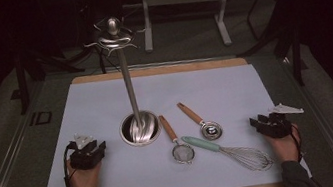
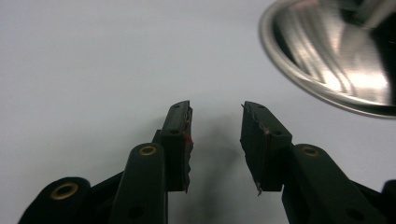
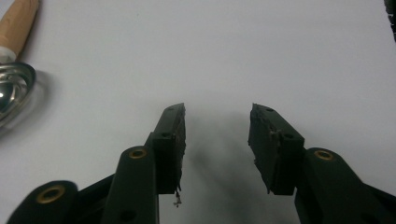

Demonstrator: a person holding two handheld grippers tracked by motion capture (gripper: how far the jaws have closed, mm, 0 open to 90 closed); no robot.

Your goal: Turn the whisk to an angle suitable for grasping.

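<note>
Parted left tongs (image 2: 215, 140) beside stand base (image 2: 327, 56); whisk (image 1: 237, 150) beyond.

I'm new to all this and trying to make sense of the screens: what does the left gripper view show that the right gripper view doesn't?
The left gripper view has the shiny round steel base of the utensil stand at its upper right, beyond the open left gripper. The right gripper view instead has a steel measuring spoon with a wooden handle at its left edge, beyond the open right gripper. Both share a pair of black fingers rising from the bottom, parted with nothing between them, over the plain white table mat.
</note>
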